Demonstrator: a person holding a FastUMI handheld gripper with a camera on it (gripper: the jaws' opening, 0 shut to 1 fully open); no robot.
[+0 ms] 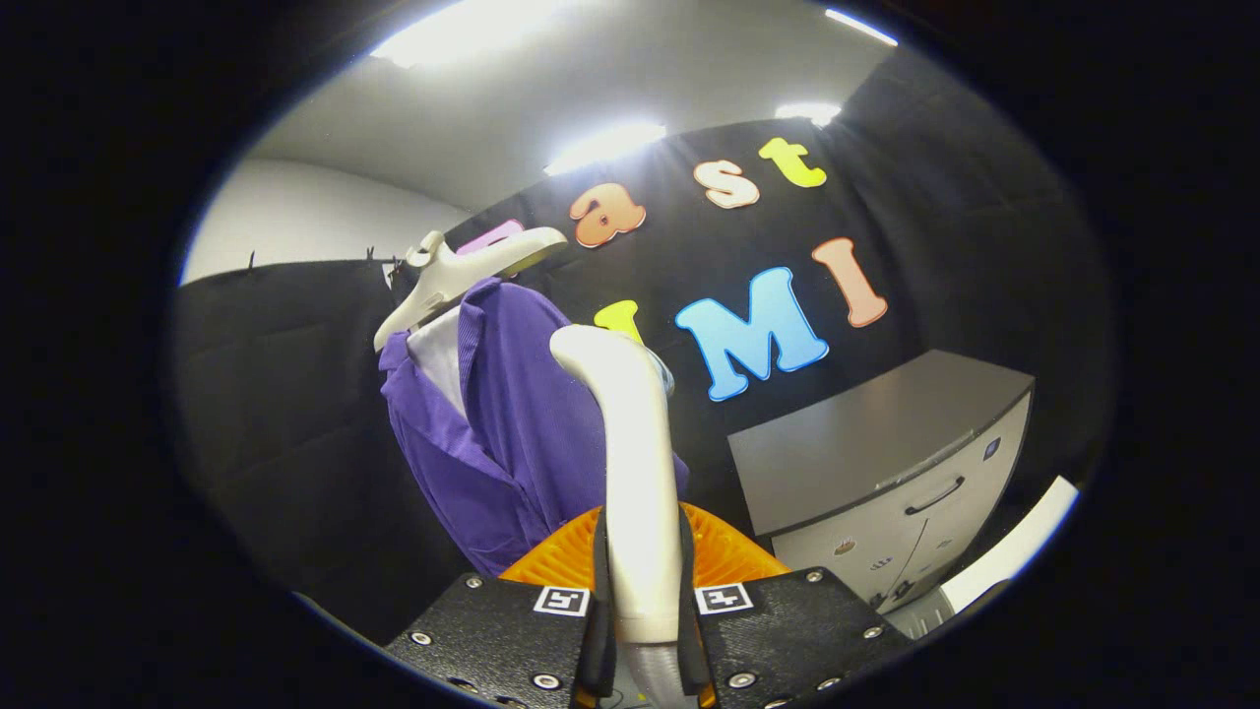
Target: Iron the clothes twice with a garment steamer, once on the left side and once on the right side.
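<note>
A purple shirt [512, 423] hangs on a white hanger [463, 271] against the black booth wall, ahead and to the left of the fingers. My gripper [640, 591] is shut on the cream handle of the garment steamer [635, 463], which rises upright between the two black fingers [600, 561]. The steamer's head curves toward the shirt's right front panel and looks close to it; I cannot tell whether it touches the fabric. An orange ribbed part [724, 556] shows just behind the handle at the finger bases.
A grey cabinet [886, 463] with a drawer handle and small stickers stands to the right of the shirt. A white edge [1014, 547] runs below the cabinet at the lower right. Black cloth covers the wall behind everything.
</note>
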